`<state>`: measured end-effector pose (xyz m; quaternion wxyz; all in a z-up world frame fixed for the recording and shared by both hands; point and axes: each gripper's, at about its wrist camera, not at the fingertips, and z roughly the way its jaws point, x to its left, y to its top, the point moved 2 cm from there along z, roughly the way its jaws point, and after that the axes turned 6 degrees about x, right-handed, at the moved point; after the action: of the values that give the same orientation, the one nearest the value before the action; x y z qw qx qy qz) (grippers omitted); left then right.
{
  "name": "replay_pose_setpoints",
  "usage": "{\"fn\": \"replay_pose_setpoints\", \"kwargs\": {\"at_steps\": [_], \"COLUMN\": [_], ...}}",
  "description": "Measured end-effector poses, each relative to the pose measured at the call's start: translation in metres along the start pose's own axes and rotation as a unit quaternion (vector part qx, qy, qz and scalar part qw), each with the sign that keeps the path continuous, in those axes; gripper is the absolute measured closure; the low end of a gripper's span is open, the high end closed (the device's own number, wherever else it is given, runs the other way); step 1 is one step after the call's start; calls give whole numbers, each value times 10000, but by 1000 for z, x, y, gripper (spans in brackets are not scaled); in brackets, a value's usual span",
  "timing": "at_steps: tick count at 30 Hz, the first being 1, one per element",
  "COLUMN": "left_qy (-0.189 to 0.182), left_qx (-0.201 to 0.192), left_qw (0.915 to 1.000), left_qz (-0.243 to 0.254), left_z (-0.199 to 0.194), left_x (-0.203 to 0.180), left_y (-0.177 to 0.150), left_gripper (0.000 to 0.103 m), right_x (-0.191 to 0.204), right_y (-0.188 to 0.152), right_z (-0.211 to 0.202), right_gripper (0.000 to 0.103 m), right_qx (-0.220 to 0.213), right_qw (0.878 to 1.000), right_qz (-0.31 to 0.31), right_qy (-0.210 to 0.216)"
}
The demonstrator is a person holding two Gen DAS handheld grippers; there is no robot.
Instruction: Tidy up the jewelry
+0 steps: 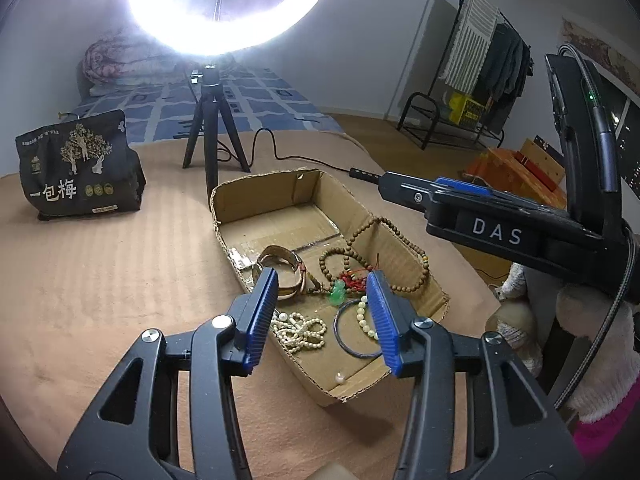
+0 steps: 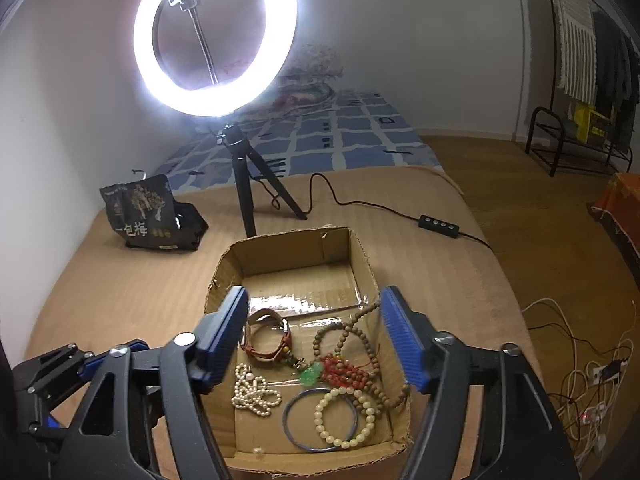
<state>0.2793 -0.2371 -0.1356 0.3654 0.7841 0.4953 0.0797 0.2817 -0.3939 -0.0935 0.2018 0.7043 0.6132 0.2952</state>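
Note:
An open cardboard box (image 1: 280, 192) (image 2: 296, 248) on the tan bed cover holds jewelry: a brown leather watch (image 1: 286, 270) (image 2: 268, 340), a pearl strand (image 1: 300, 330) (image 2: 252, 394), a wooden bead necklace (image 1: 400, 252) (image 2: 360, 332), a red bead and green jade piece (image 1: 344, 284) (image 2: 332, 372), a dark bangle (image 1: 348, 336) (image 2: 304, 420) and a pale bead bracelet (image 2: 344, 420). My left gripper (image 1: 322, 316) is open and empty above the box's near end. My right gripper (image 2: 316, 340) is open and empty above the box; it also shows in the left wrist view (image 1: 460, 196).
A ring light on a black tripod (image 1: 212, 120) (image 2: 248, 176) stands behind the box, its cable and remote (image 2: 438, 226) to the right. A black snack bag (image 1: 80, 168) (image 2: 152, 216) stands at the left. Wooden floor, clothes rack (image 1: 472, 80) and cables (image 2: 592, 380) lie right.

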Motion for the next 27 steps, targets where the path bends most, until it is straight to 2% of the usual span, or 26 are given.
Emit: {"fn": "replay_pose_setpoints", "kwargs": {"at_steps": [14,26,27], "left_qy": [139,441,459], "left_qx": [-154,-487,-510], "left_qw": [9997,9972,9970], "left_qz": [139,350,360], "left_z": [-27,-87,-92], "left_x": [-1,3,3], "left_y": [-1,-9,-10], "left_gripper": [56,55,53], "right_x": [11,27,30], "right_y": [5,7,6], "right_z": [-24,-79,-86], "right_gripper": [28,28,28], "right_qx": [-170,-551,-588], "right_qw": [9998,9983,9981], "right_qz": [-92,-145,-165], "right_qy": [-100,-118,-126]}}
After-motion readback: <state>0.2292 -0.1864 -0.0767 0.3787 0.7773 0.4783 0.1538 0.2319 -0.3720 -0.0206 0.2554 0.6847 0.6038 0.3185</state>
